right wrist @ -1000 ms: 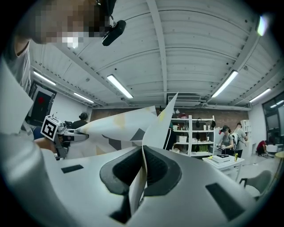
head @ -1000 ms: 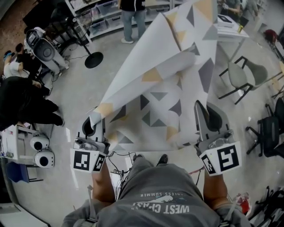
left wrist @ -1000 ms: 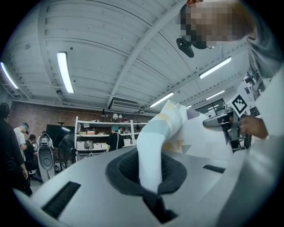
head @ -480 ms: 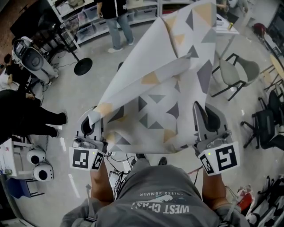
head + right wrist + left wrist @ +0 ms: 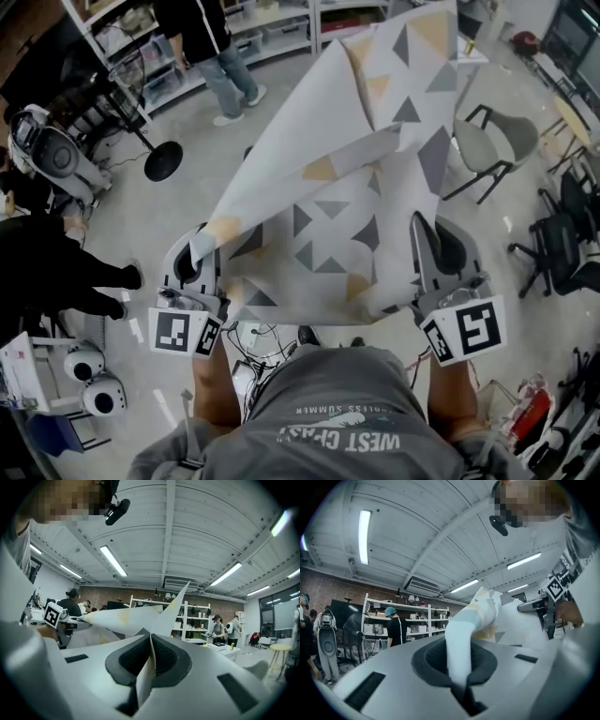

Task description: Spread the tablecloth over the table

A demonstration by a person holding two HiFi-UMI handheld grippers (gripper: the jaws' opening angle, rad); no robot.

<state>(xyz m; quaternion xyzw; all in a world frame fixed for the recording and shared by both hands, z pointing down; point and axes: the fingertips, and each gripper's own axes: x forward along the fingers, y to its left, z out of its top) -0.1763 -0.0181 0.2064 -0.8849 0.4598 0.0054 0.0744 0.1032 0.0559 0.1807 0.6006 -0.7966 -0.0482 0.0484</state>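
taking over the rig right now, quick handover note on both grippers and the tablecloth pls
Left gripper: shut on a bunched near corner of the white tablecloth with grey and yellow triangles.
Right gripper: shut on the thin edge of the cloth at the other near corner.
Cloth: held up in the air between the two grippers, above the grey floor, stretching forward. It is partly folded over itself, with the plain underside showing along its left side.
Done: both near corners gripped, cloth lifted.
To do: shake out the fold, carry it over the table and lay it flat. It lies on no table yet.
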